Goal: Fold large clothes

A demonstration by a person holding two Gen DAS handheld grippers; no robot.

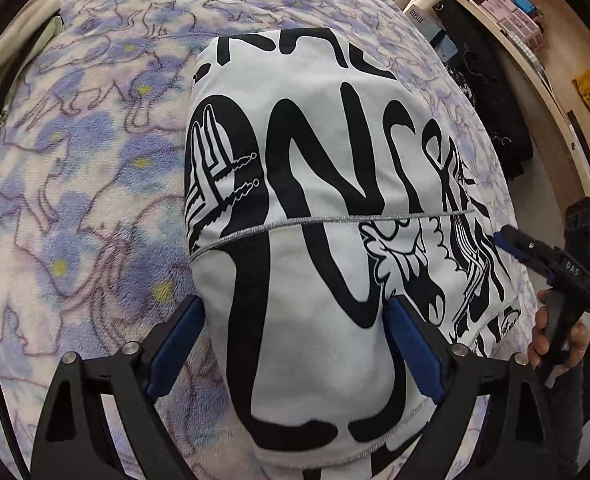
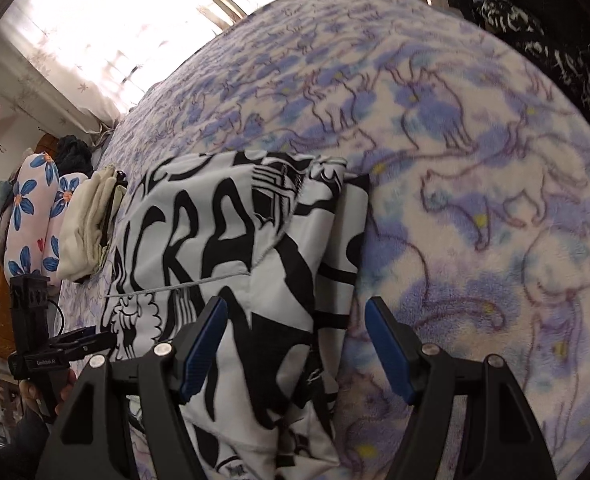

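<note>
The bed [image 2: 475,168] is covered with a fleece blanket [image 1: 75,200] printed with blue and purple cats, and it fills most of both views. On the blanket lies the garment [image 1: 315,184], a white piece with big black letters and drawings. It is already folded into a rough rectangle with several layers, and a grey stitched hem [image 1: 335,222] crosses its top layer.

I judge the garment to be light, soft and without any stiffness, so it will sag and lose its shape if it is lifted at one point only. The printed cloth looks smooth and may slide over itself. A good place to take hold is at the two near corners or along a folded edge, pinching all layers together.

Its long axis seems to run away from the left gripper [image 1: 295,340], toward the far side of the bed. Seen from the right gripper [image 2: 295,340], the right edge of the garment lies between the fingers.

Both grippers are spread wide and pinch nothing. The left one has its blue pads [image 1: 179,344] on both sides of the near end of the cloth.

Beside the garment, toward the pillows [image 2: 35,216], there is a small pile of cream clothes [image 2: 91,224].
</note>
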